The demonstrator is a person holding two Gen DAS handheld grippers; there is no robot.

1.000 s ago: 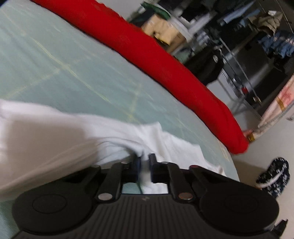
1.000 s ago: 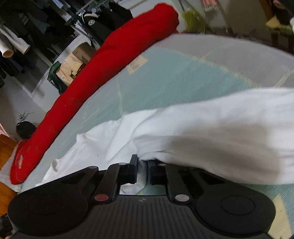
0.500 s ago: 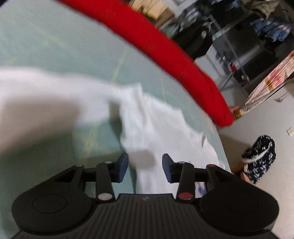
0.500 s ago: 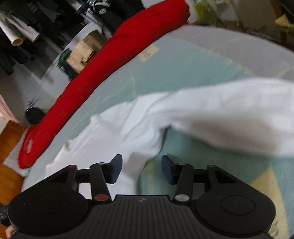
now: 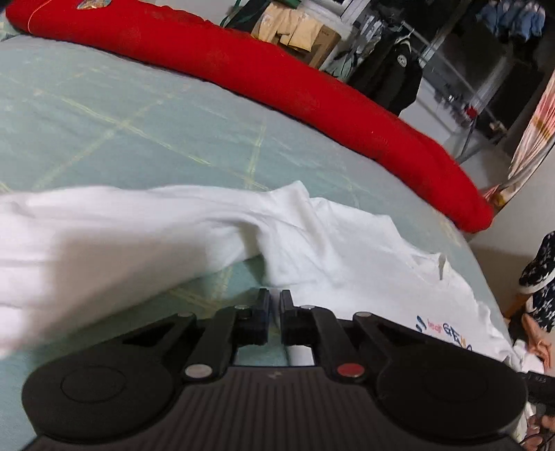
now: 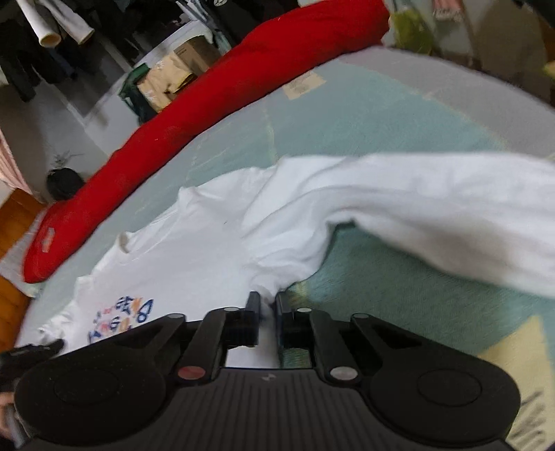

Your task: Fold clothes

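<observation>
A white T-shirt (image 5: 329, 236) with a coloured print (image 5: 447, 329) lies rumpled on a pale green bedspread (image 5: 138, 121). My left gripper (image 5: 274, 305) is shut on a fold of its edge, low in the left wrist view. One long part of the shirt (image 5: 86, 236) stretches away to the left, blurred. In the right wrist view the same T-shirt (image 6: 194, 243) shows its print (image 6: 121, 312) at lower left. There my right gripper (image 6: 266, 305) is shut on a white fold, and a long part (image 6: 451, 208) runs off to the right.
A long red bolster (image 5: 277, 73) lies along the far side of the bed, also seen as the bolster (image 6: 208, 100). Beyond it are cardboard boxes (image 5: 305, 27) and a dark jacket (image 5: 392, 73). A patterned bag (image 5: 537, 277) sits past the bed's right edge.
Both grippers held the shirt a second ago, stood open half a second ago, and are now shut on folds nearer its printed body. The lifted cloth has dropped onto the bed.
</observation>
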